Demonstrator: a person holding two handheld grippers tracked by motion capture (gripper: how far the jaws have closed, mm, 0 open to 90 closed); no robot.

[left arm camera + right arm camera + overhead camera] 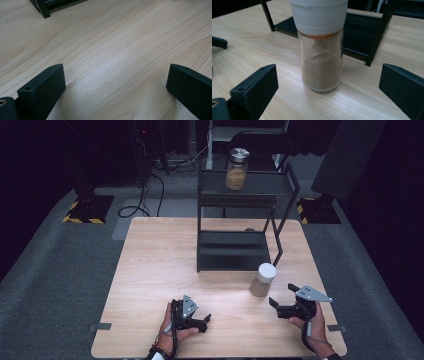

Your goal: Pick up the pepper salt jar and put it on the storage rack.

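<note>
A small glass jar with a white lid (263, 279) and tan powder inside stands upright on the wooden table (165, 255), just in front of the black shelf rack (235, 220). My right gripper (282, 296) is open right beside it; in the right gripper view the jar (322, 62) stands a little ahead of the spread jaws, untouched. A bigger glass jar with a metal lid (237, 168) sits on the rack's top shelf. My left gripper (206, 319) rests open near the table's front edge, with bare wood (117, 65) between its jaws.
The rack's lower shelf (232, 251) holds nothing. Its front corner post (42, 10) shows at the top left of the left gripper view. Behind the table the grey carpet carries cables (142, 200) and stand bases with yellow-black tape (87, 210).
</note>
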